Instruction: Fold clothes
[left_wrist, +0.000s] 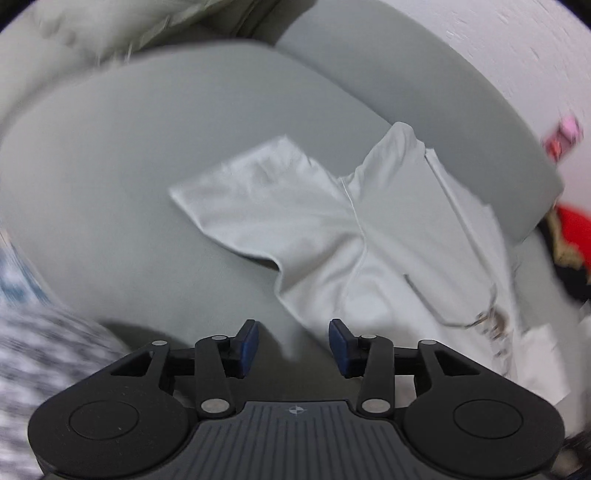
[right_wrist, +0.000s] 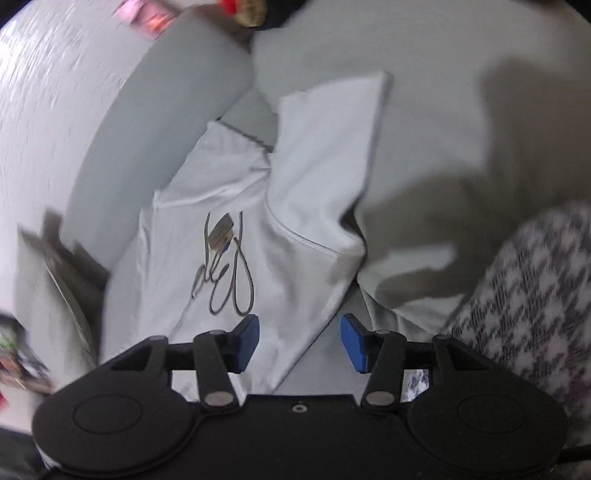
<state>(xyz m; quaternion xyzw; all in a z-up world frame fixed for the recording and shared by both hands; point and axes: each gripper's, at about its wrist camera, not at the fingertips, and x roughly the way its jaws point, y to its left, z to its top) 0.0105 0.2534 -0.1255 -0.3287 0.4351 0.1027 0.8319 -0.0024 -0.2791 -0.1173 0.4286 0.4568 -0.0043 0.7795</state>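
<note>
A: Left wrist view: what is seen of the left gripper (left_wrist: 293, 341)?

B: Its 2 blue-padded fingers (left_wrist: 248, 338) are held apart, with nothing pinched between them; only grey cushion and a bit of cloth edge are seen through the gap.

A: And where is the garment found?

B: The white shirt (left_wrist: 369, 236) is spread, partly creased, on the grey sofa seat (left_wrist: 110, 184), toward its back edge, with 1 sleeve laid out flat and the collar end resting against the grey backrest (left_wrist: 424, 103).

A: What is shown in the right wrist view?

B: The right gripper (right_wrist: 300, 341) is likewise seen with its fingers (right_wrist: 355, 341) spread and nothing gripped. The shirt's hem side lies beneath the gap. A dark looped print (right_wrist: 225, 273) is visible on the chest. A houndstooth cloth (right_wrist: 535, 295) is seen at the seat's near edge, just beside the shirt.
</note>
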